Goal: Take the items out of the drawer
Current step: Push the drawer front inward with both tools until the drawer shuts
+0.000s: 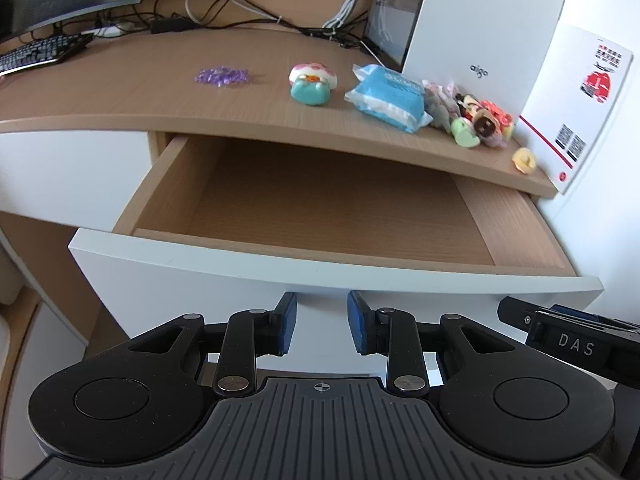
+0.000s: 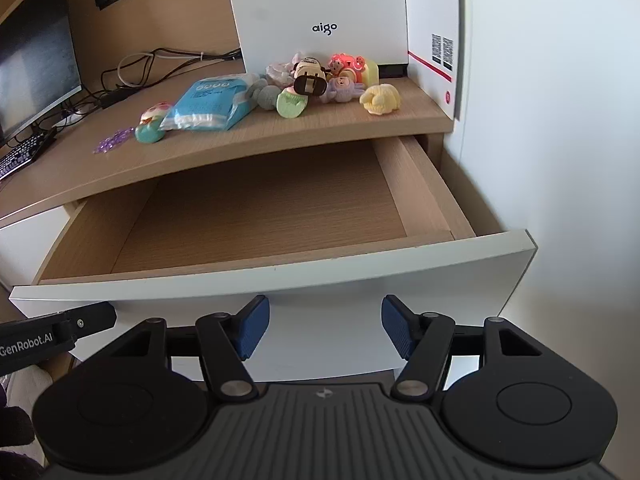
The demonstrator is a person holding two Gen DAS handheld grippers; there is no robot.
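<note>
The drawer [image 1: 328, 216] stands pulled out under the desk [image 1: 140, 96], its wooden floor bare. The left gripper [image 1: 322, 326] hovers at its white front, fingers a little apart, gripping nothing. The right gripper [image 2: 325, 330], at 3 o'clock of it, is spread wider, also holding nothing. On the desk lie purple beads [image 1: 223, 77], a teal toy [image 1: 312, 84], a blue pack [image 1: 390, 98] and a toy pile [image 2: 320, 80] at 12 o'clock before a white box [image 2: 320, 12].
</note>
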